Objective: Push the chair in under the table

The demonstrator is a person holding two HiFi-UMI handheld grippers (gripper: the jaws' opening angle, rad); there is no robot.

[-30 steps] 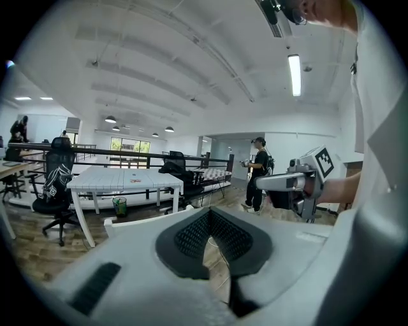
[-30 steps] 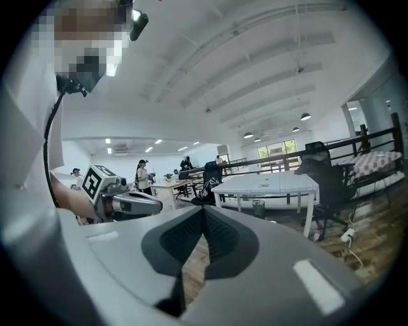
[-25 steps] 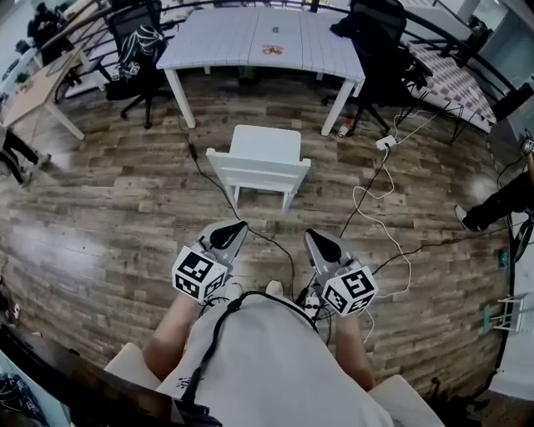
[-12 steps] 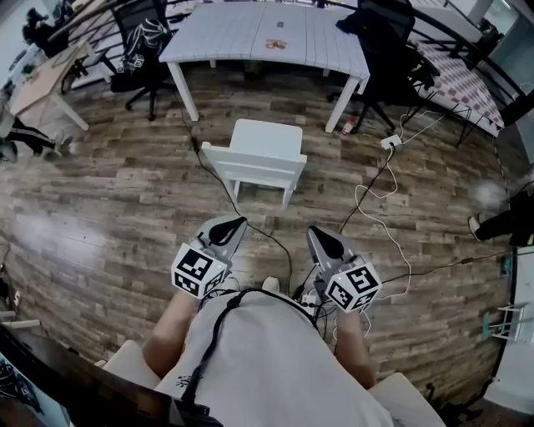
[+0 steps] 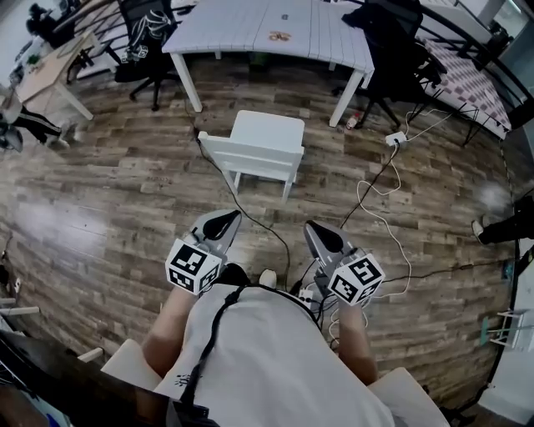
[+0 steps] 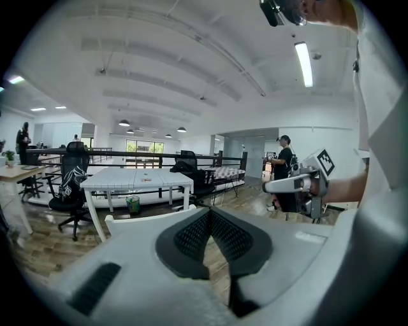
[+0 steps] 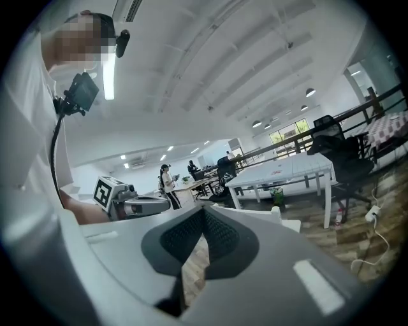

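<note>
A white chair [image 5: 260,148] stands on the wooden floor, its back toward me, a short way out from the white table [image 5: 275,25]. My left gripper [image 5: 225,220] and right gripper [image 5: 312,230] hover side by side short of the chair, both shut and empty, touching nothing. In the left gripper view the shut left gripper [image 6: 209,214] points at the chair back [image 6: 137,218], with the table [image 6: 137,180] behind it. The right gripper view has the shut right gripper [image 7: 204,212] aimed past the chair [image 7: 284,224] toward the table [image 7: 287,168].
Black cables [image 5: 250,221] and white cables [image 5: 385,218] trail over the floor between me and the chair. Black office chairs [image 5: 150,42] [image 5: 392,50] flank the table. A wooden desk [image 5: 46,75] stands at the far left. A person's leg [image 5: 505,227] shows at the right.
Both grippers have drifted a little forward toward the chair, still shut. The chair and the table stand where they were.
</note>
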